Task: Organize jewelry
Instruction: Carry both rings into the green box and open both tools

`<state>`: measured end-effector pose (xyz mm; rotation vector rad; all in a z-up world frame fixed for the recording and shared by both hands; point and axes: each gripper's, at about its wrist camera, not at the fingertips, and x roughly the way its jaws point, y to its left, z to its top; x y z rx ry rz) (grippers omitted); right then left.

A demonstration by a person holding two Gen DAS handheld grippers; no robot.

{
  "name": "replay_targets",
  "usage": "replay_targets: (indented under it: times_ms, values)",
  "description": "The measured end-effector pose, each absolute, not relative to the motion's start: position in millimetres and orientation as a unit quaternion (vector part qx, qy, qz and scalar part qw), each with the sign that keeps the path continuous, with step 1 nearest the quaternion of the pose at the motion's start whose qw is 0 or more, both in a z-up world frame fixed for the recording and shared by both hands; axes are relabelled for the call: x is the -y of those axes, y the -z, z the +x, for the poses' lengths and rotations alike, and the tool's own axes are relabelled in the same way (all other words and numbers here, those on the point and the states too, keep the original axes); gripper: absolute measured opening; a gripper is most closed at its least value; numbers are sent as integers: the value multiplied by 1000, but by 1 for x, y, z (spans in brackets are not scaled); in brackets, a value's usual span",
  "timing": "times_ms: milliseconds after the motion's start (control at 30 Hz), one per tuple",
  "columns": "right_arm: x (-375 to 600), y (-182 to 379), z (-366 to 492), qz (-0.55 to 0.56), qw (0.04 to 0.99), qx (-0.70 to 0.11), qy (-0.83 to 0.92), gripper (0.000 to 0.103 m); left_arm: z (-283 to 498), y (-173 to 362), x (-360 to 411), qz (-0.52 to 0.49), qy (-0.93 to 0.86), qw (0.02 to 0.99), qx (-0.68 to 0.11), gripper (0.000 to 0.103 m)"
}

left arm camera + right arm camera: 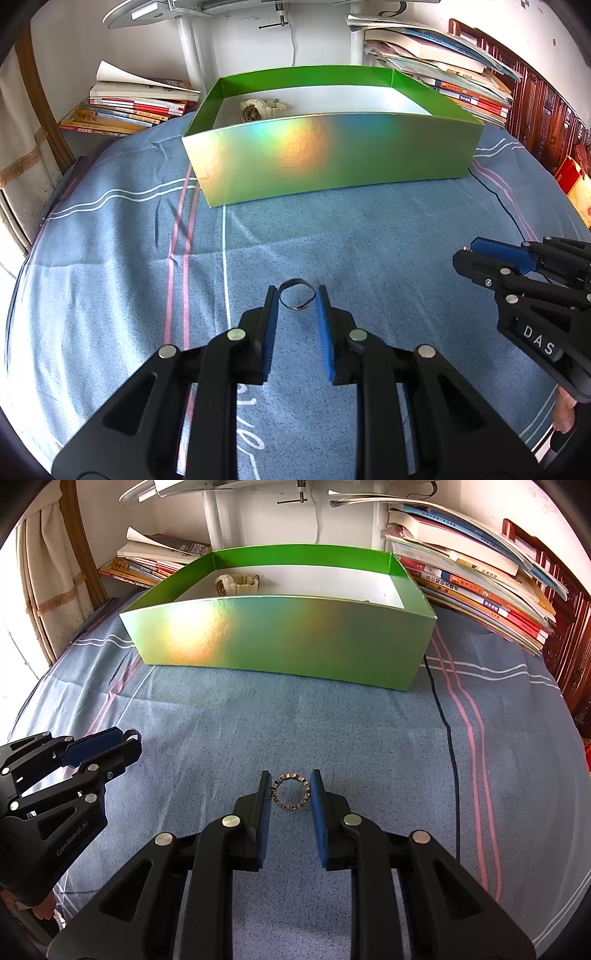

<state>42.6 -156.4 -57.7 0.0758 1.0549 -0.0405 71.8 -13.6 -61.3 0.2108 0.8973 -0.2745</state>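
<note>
While clamping rings | left gripper: dark band | right gripper: studded ring | green box well apart

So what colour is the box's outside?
Shiny green with a rainbow sheen, box, clearest in the right wrist view.

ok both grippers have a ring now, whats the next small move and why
Probably lift both and carry them forward over the green box. The left gripper pinches a plain dark ring and the right gripper a studded ring, both low over the blue bedsheet. The box stands open ahead, already holding a cream watch.
</note>
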Motion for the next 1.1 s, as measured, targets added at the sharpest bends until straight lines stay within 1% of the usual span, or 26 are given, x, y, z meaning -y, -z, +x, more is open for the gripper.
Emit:
replay_targets:
  times_ms: [1100]
  values:
    - [154,53,42,34,865,-500,18,21,69,54,12,98,128,890,-426,21]
